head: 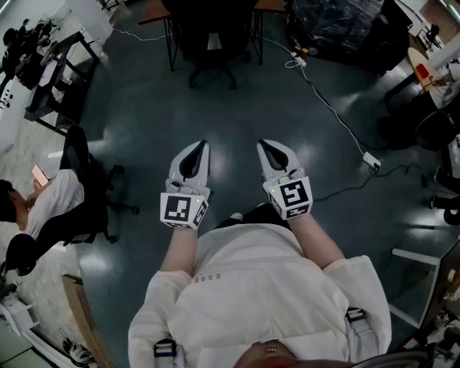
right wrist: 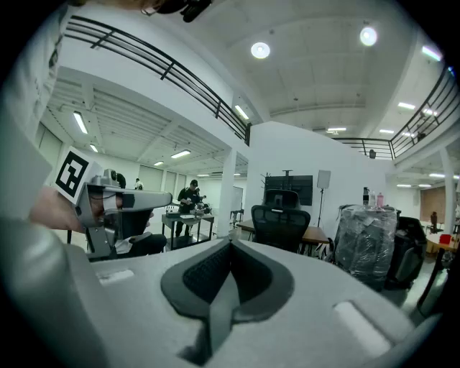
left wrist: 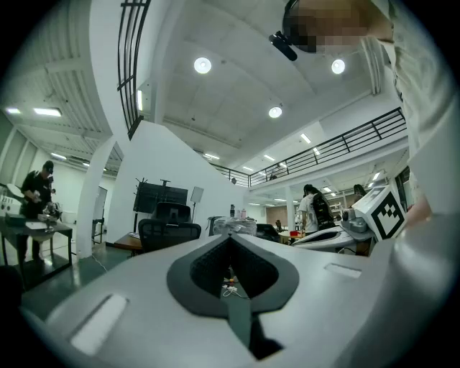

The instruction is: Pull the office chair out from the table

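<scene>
The black mesh-backed office chair (head: 210, 44) stands pushed in at the wooden-topped surface with black legs (head: 154, 12). It is at the far side of the dark glossy floor (head: 237, 115), well apart from you. Your left hand-held gripper (head: 200, 145) and right hand-held gripper (head: 263, 144) point toward it side by side, both clenched with nothing between the jaws. A white cable with a power strip (head: 371, 161) runs across the floor on the right. A seated person (head: 50, 205) is at the left.
</scene>
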`<state>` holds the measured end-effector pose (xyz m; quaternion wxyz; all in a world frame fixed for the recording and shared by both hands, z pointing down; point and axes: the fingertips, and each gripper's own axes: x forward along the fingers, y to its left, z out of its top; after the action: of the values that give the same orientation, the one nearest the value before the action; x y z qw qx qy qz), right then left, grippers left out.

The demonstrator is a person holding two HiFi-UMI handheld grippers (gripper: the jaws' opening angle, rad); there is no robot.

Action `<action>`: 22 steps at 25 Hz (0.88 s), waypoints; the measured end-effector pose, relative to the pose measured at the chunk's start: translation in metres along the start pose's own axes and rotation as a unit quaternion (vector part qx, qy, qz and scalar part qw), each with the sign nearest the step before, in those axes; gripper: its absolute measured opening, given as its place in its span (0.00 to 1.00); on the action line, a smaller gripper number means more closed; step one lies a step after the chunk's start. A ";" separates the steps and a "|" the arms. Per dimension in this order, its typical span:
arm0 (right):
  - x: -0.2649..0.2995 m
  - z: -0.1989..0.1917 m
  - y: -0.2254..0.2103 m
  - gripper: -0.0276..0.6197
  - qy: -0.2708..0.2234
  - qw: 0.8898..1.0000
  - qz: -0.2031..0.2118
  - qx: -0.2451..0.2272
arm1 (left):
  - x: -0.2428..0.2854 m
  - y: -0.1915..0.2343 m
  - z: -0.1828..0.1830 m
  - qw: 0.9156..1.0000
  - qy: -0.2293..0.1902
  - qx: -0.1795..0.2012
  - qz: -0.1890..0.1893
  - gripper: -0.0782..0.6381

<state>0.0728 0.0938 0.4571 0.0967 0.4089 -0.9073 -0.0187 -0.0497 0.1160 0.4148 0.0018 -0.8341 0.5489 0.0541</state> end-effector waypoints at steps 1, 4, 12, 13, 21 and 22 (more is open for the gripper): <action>0.001 0.000 0.000 0.03 0.000 1.000 0.000 0.000 | 0.000 0.000 0.001 1.000 0.001 0.000 0.000 0.13; 0.002 0.000 0.000 0.03 0.000 1.000 0.000 -0.002 | 0.001 0.002 -0.001 1.000 0.000 0.001 -0.001 0.13; 0.002 -0.001 0.003 0.03 0.004 1.000 -0.002 -0.003 | -0.003 0.005 -0.003 1.000 0.001 0.000 0.002 0.13; 0.002 -0.002 0.003 0.03 0.004 1.000 -0.005 -0.002 | -0.004 0.006 -0.004 1.000 0.002 0.000 0.002 0.13; 0.008 -0.006 -0.005 0.03 0.011 0.999 -0.032 0.018 | -0.007 0.016 -0.007 1.000 0.011 -0.003 0.007 0.13; 0.009 -0.008 -0.006 0.03 0.012 0.999 -0.031 0.018 | -0.006 0.017 -0.009 1.000 0.013 -0.004 0.008 0.13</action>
<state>0.0725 0.0833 0.4655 0.0998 0.4385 -0.8932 -0.0007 -0.0670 0.1137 0.4253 -0.0089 -0.8303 0.5553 0.0457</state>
